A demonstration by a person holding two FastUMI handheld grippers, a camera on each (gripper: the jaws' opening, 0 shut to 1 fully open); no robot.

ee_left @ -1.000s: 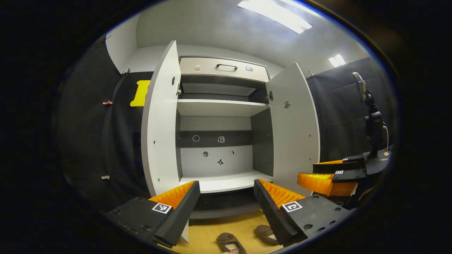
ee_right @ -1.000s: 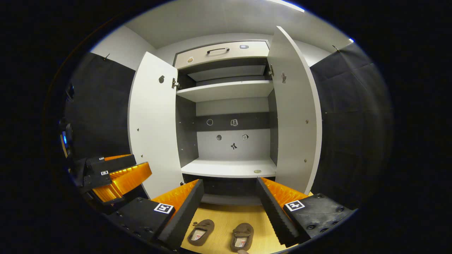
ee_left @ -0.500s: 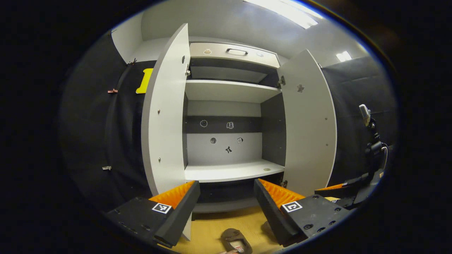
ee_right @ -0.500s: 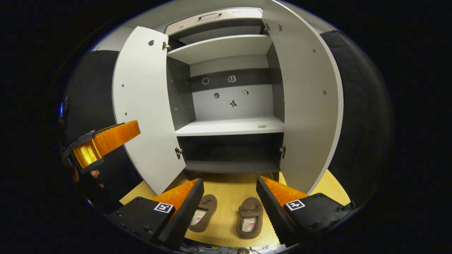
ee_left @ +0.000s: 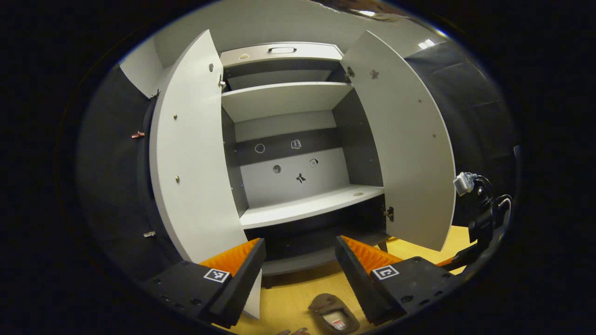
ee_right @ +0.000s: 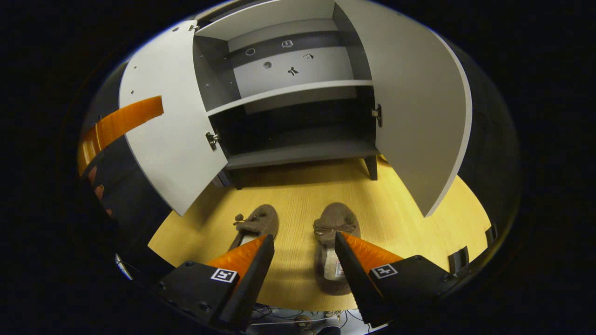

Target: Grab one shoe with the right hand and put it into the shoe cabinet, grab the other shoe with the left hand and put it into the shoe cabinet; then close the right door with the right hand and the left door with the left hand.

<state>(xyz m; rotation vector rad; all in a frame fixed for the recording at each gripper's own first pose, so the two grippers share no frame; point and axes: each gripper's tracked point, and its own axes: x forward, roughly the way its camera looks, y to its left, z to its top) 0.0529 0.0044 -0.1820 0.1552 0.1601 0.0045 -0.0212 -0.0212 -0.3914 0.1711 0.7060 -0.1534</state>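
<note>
Tilted down since a second ago, the right tongs (ee_right: 303,244) gape wide, gripping nothing, above two shoes on the floor (ee_right: 396,209): right shoe (ee_right: 333,242) at 1 o'clock, left shoe (ee_right: 256,223) at 11. Left tongs (ee_left: 300,249) hang equally spread and bare, facing the shoe cabinet (ee_left: 298,209), both doors open.

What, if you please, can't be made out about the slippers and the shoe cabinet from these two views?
- Left slipper, right gripper view: its heel is hidden behind the right tongs.
- Right slipper, right gripper view: one side is covered by the same tongs.
- Slipper, left gripper view: cut off by the lower edge.
- Stickers on the shoe cabinet back: too small to identify.
</note>
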